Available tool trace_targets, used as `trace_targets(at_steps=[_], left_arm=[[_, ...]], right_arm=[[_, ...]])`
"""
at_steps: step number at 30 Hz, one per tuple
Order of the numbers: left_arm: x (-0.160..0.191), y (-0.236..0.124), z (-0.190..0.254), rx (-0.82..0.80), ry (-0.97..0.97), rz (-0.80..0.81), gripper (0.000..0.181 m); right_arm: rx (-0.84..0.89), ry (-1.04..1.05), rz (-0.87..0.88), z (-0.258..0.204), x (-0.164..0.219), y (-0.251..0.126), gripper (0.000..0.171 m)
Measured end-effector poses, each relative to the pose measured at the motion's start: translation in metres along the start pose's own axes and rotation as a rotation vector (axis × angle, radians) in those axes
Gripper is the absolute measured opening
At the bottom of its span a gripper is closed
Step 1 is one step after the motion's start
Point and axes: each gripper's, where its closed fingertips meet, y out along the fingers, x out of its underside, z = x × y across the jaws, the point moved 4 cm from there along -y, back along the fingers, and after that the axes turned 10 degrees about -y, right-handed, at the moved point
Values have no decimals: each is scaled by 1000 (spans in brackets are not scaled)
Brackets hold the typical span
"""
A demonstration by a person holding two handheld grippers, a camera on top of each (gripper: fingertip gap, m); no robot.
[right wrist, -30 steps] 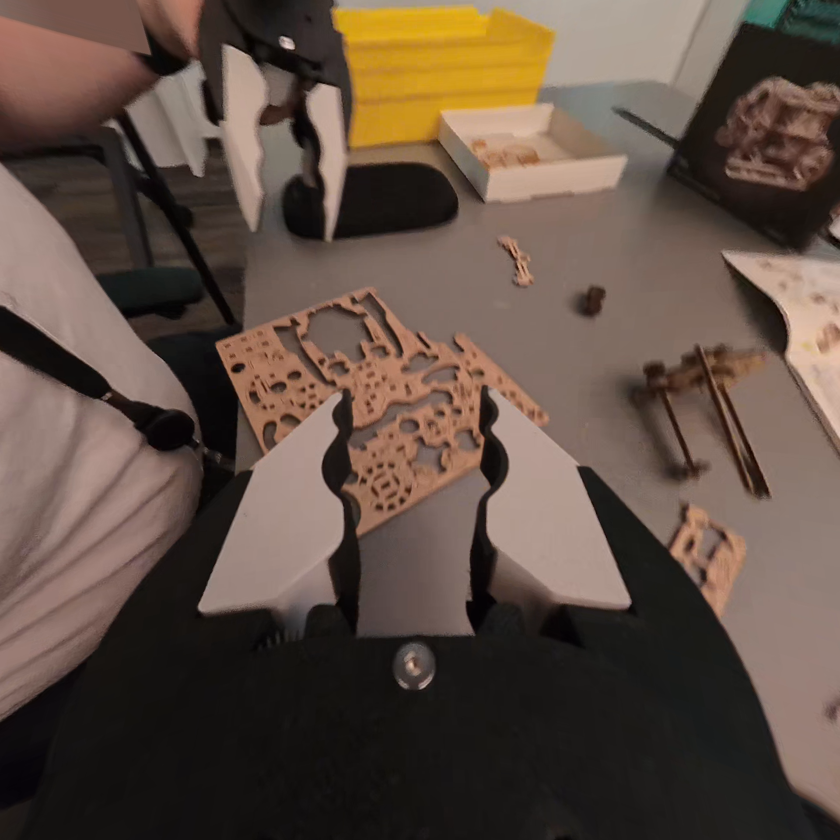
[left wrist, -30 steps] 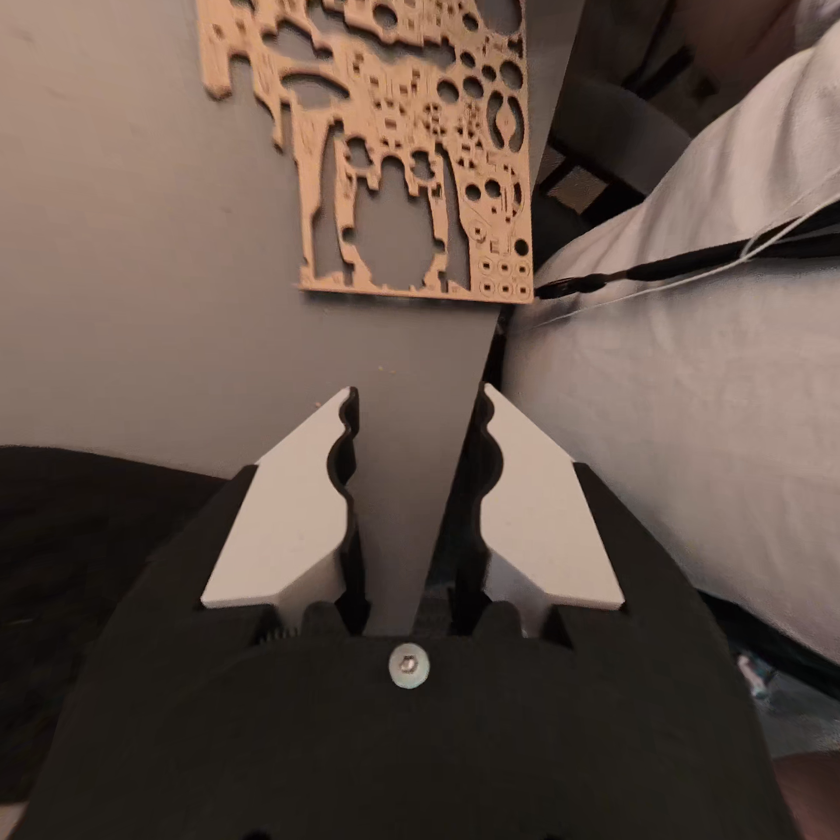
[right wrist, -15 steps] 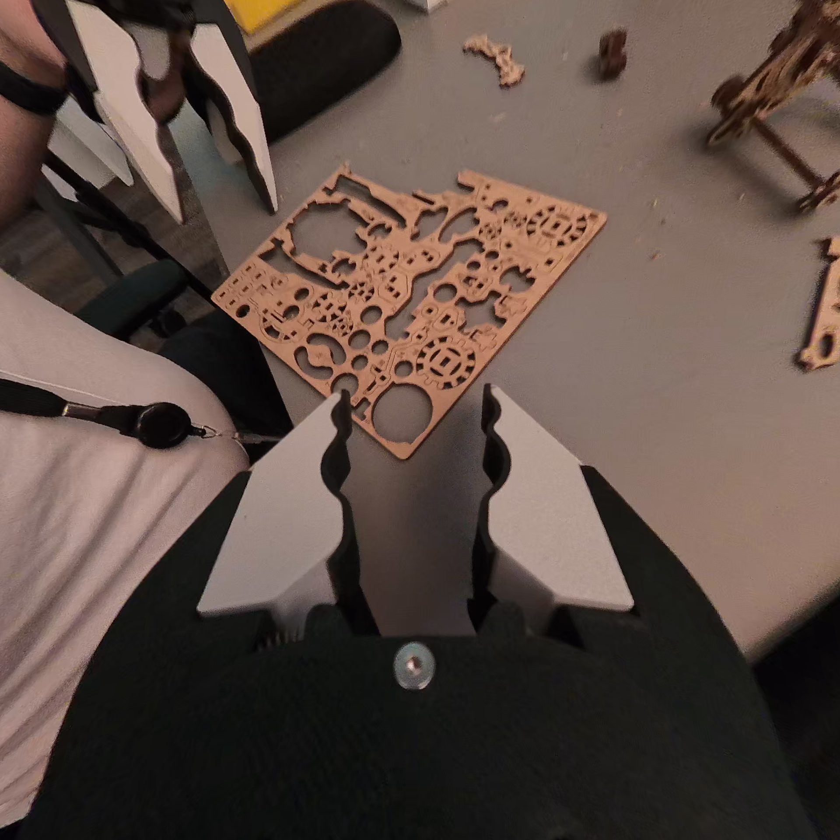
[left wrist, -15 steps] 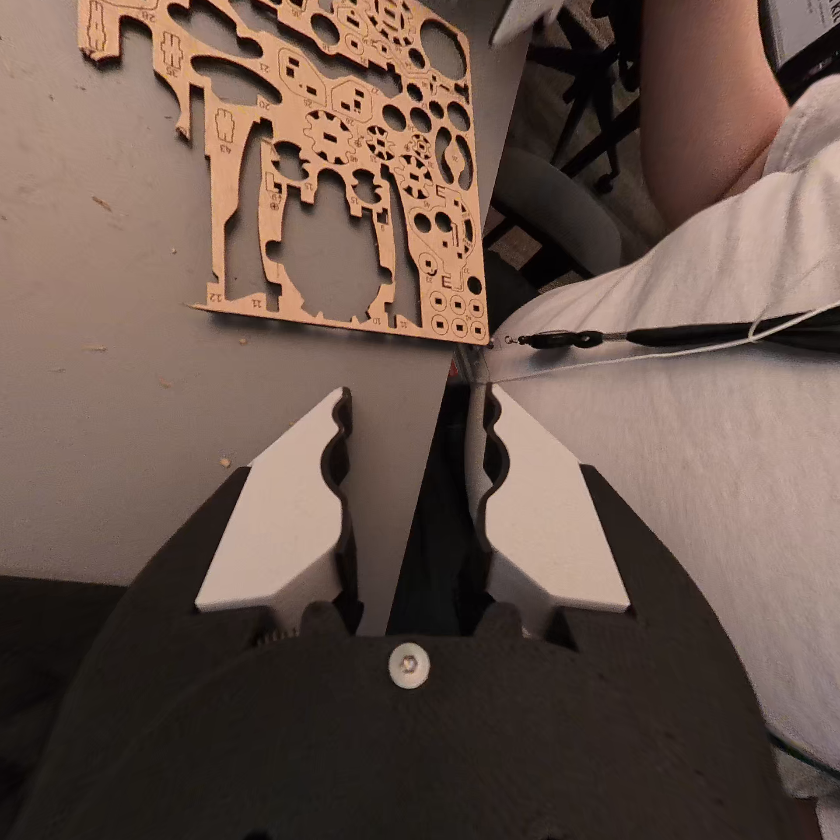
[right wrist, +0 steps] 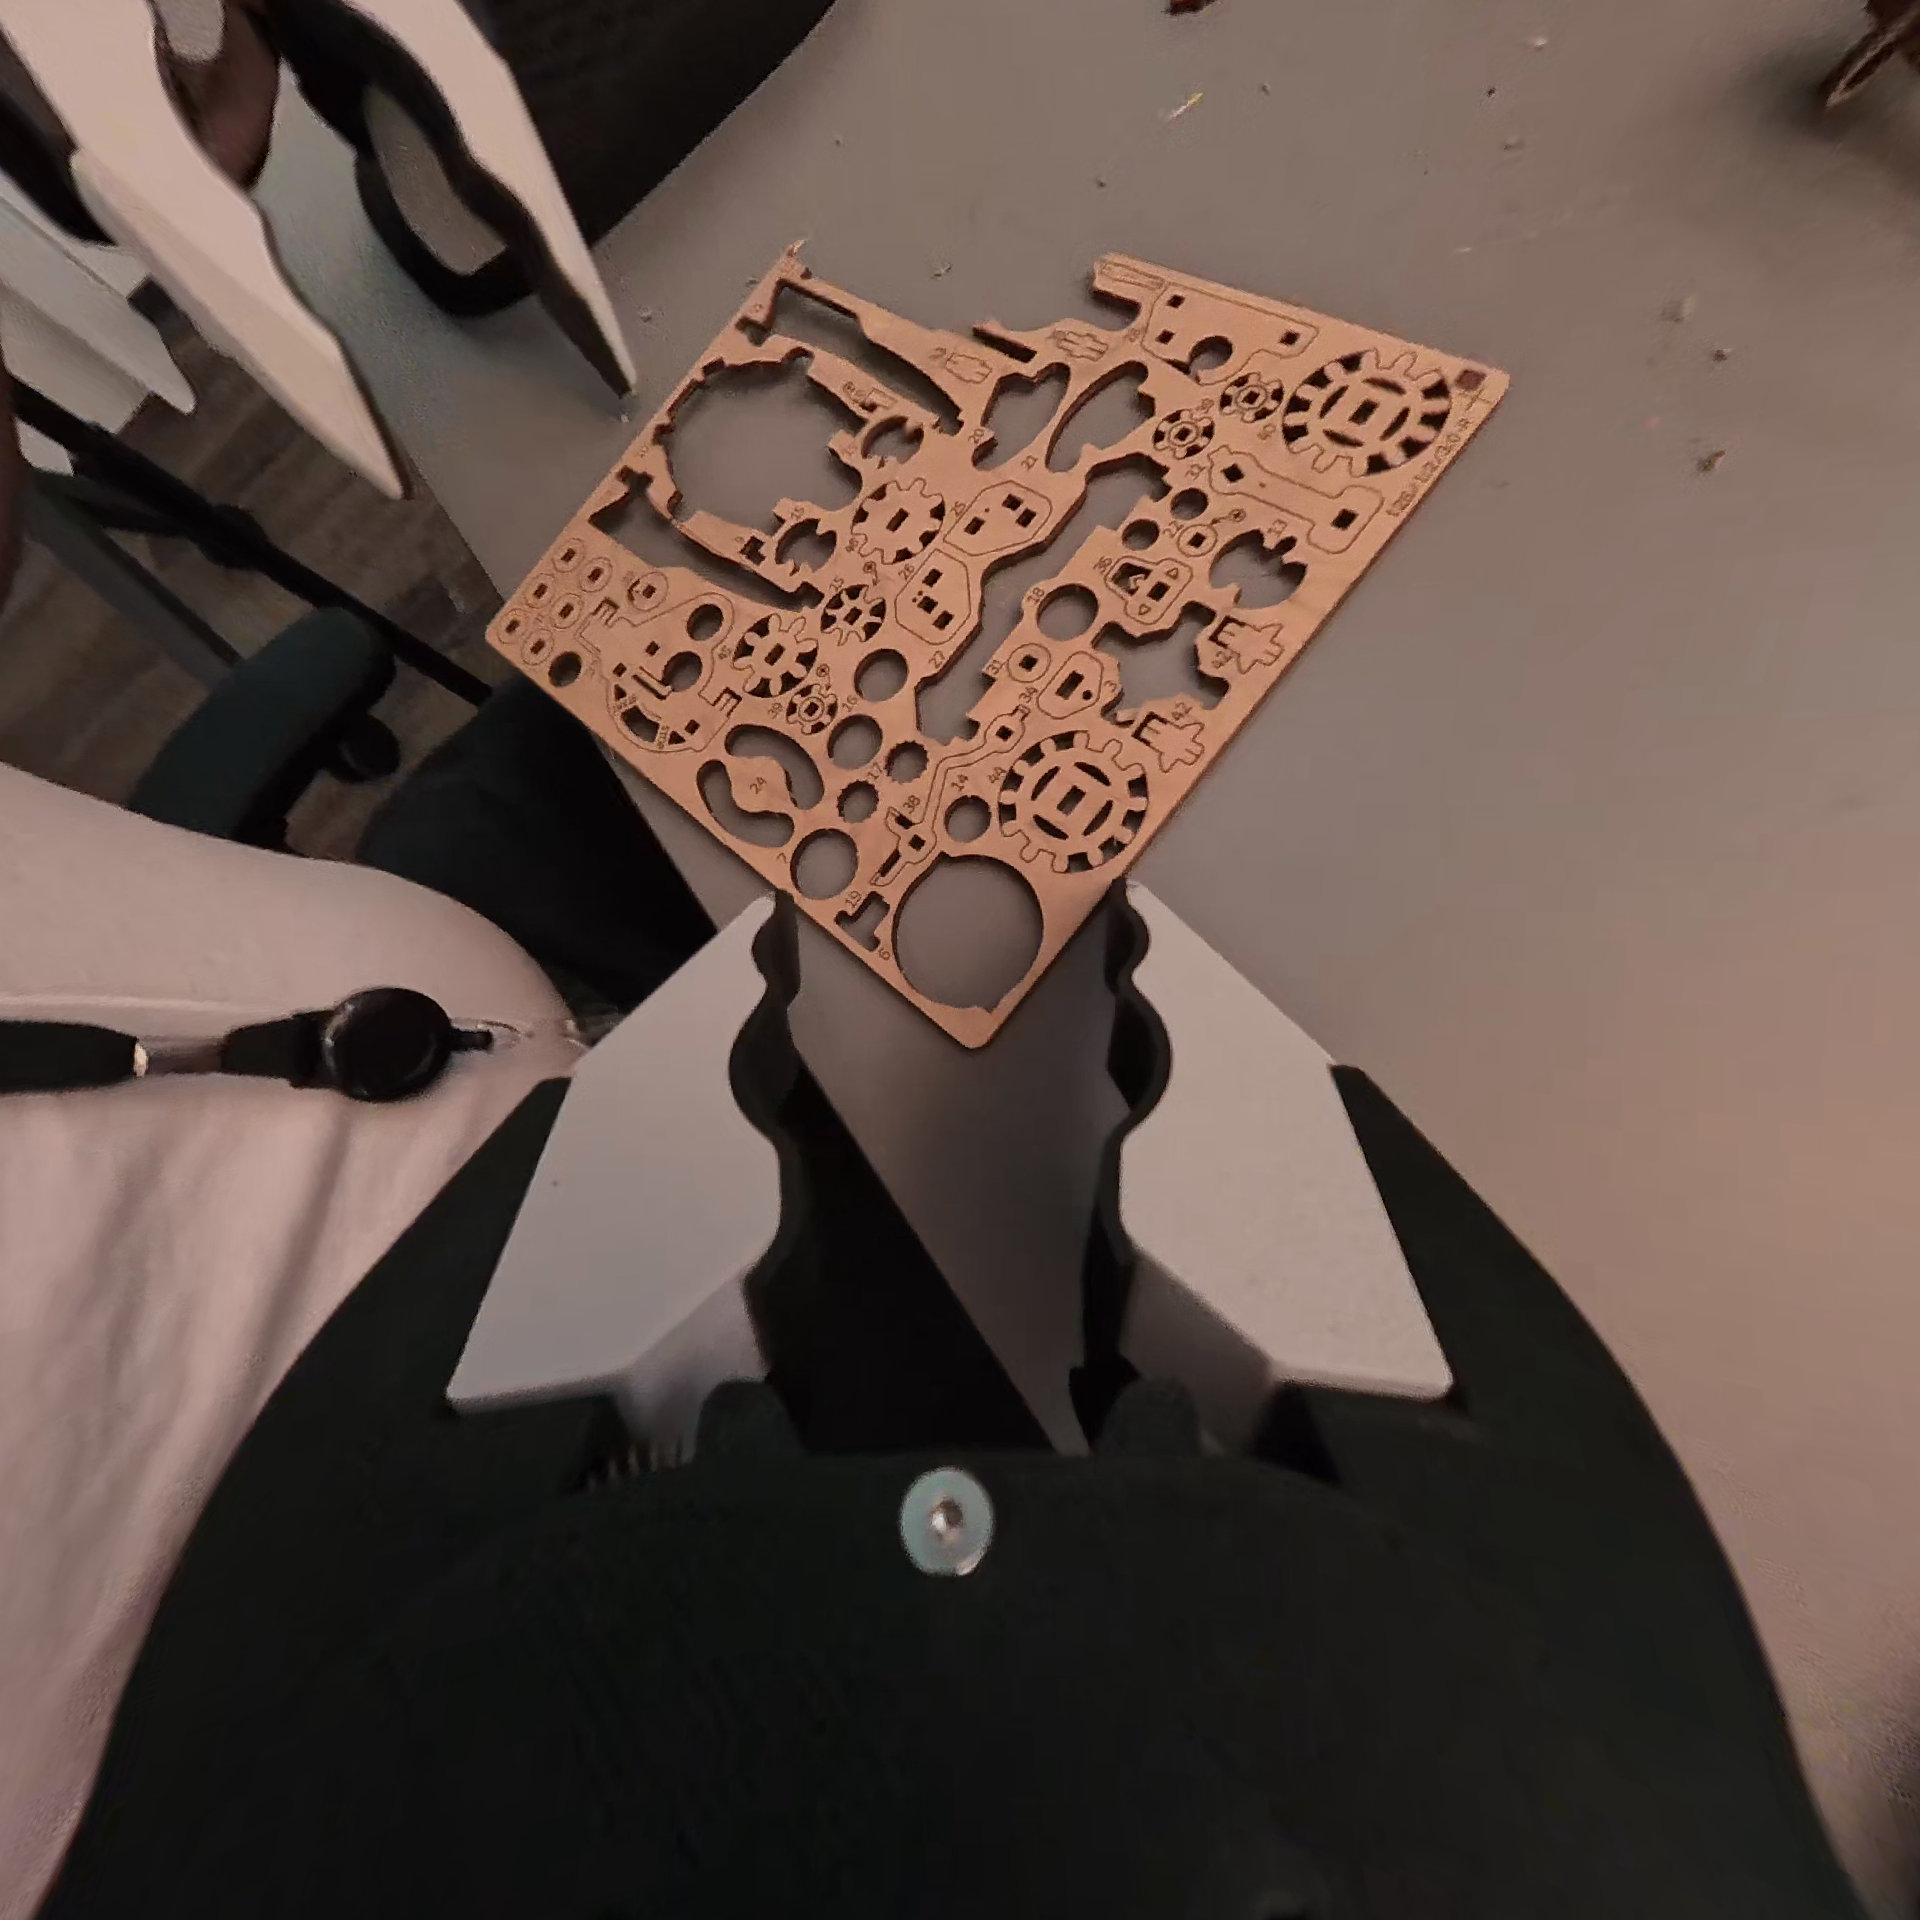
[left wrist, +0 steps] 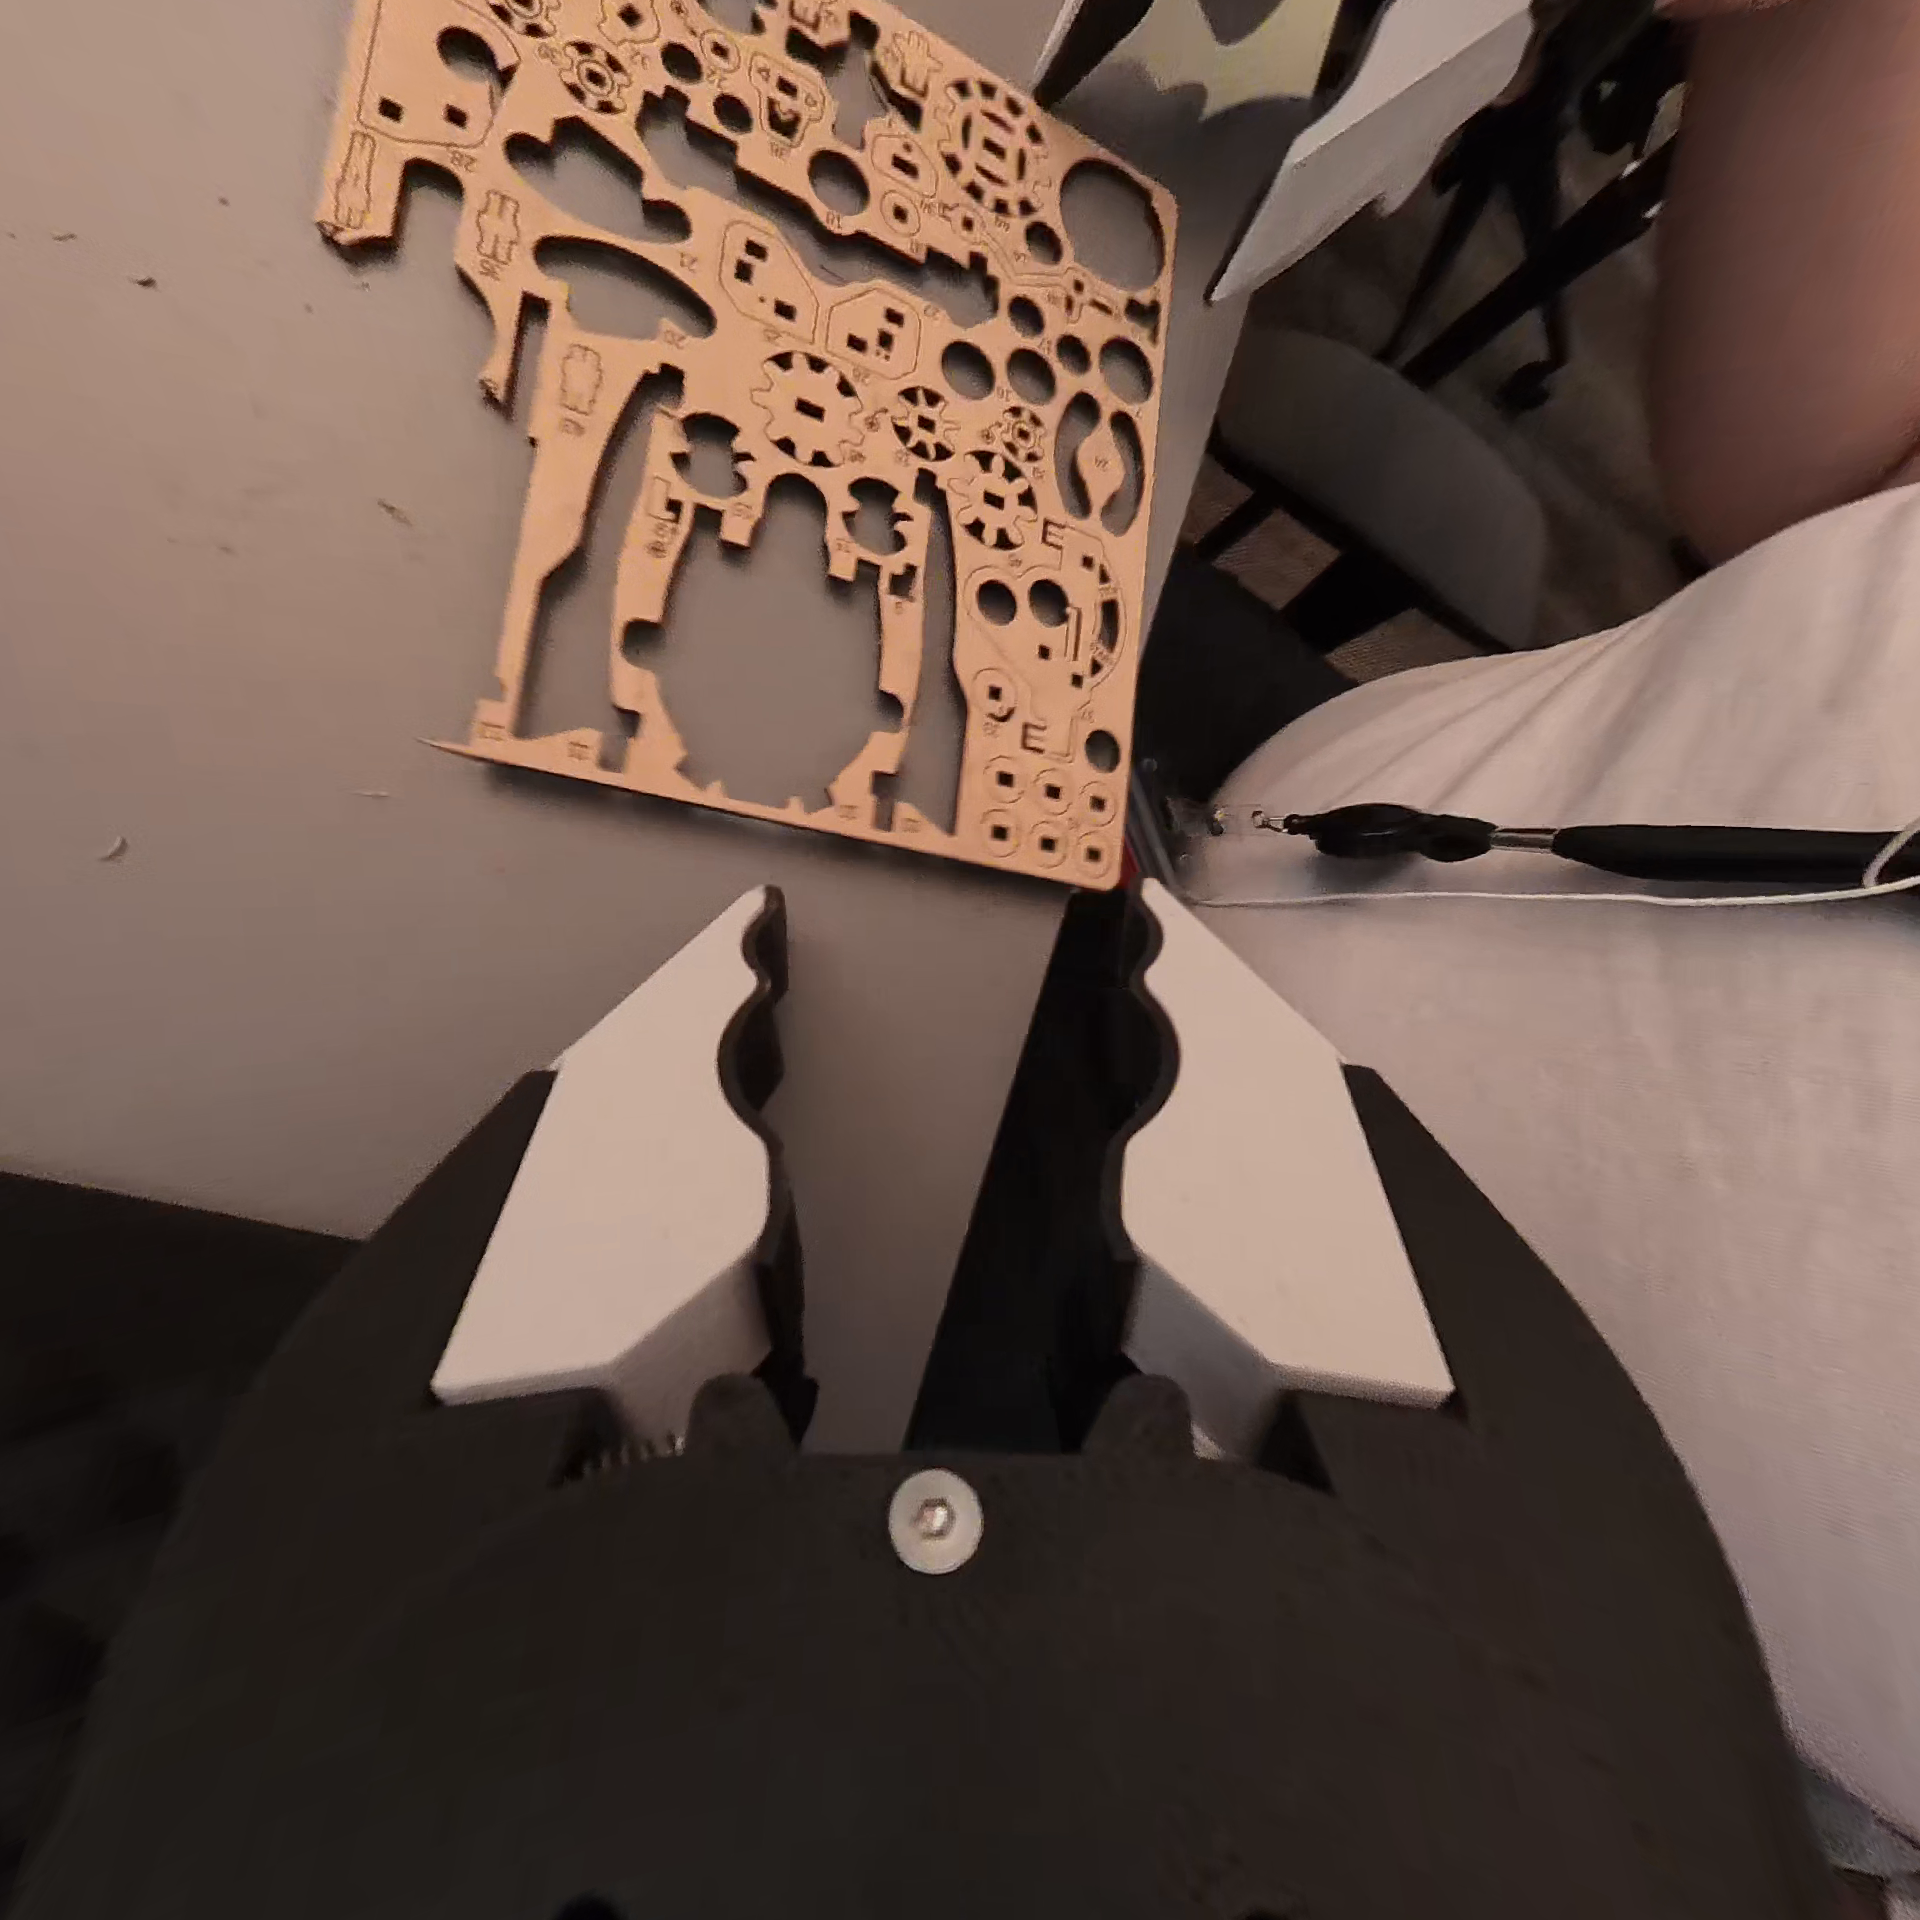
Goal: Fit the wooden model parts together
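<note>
A flat wooden parts sheet, with gears and many punched-out holes, lies on the grey table by its edge. My right gripper is open and empty, and the sheet's near corner shows between its fingertips; whether it touches the sheet cannot be told. My left gripper is open and empty, just short of the sheet's near edge, half over the table edge. Each gripper shows in the other's view: the left one at top left, the right one at top right.
A person in a white shirt with a black lanyard reel is close on the table's edge side. A chair base stands below. A black pad lies beyond the sheet. Wood crumbs dot the table.
Both grippers have closed in on the sheet. The right one dropped and tilted down until the sheet's corner sits between its fingers. Both jaws stay open.
</note>
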Motion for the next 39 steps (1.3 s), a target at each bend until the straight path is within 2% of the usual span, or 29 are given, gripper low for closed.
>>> trace_targets(at_steps=[2,4,7,10,12,15,17,21,26,28,32,36,39], left_arm=[[6,0,1,-60,18,6,69],[13,-1,-4,-178,38,28,85],[23,-6,-13,-329,52,54,90],[27,-6,-16,-357,35,71,95],[25,-6,-18,-367,35,81,89],[19,-7,-23,-365,14,89,83],[15,-7,-24,-325,-24,95,82],[2,-8,-27,-214,-133,152,75],[-13,-14,-38,-10,-332,245,72],[-19,-16,-44,72,-402,284,70],[-32,-26,-49,205,-469,380,60],[-47,-43,-43,410,-524,495,50],[-54,-47,-38,539,-550,500,48]], right_arm=[[-18,39,-11,-13,-3,5,58],[-83,34,-39,-31,-7,12,53],[-191,-74,-84,-53,-14,21,52],[-88,-235,-97,-32,-28,26,54],[-34,-316,-29,-11,-44,29,59],[-70,-296,26,14,-55,39,73],[-112,-323,31,19,-54,46,80],[-48,-438,2,19,-46,58,93],[7,-414,29,19,-46,57,93],[19,-451,43,16,-46,55,87],[46,-485,72,14,-48,53,86],[82,-506,143,13,-53,46,87],[139,-569,199,11,-57,42,87]])
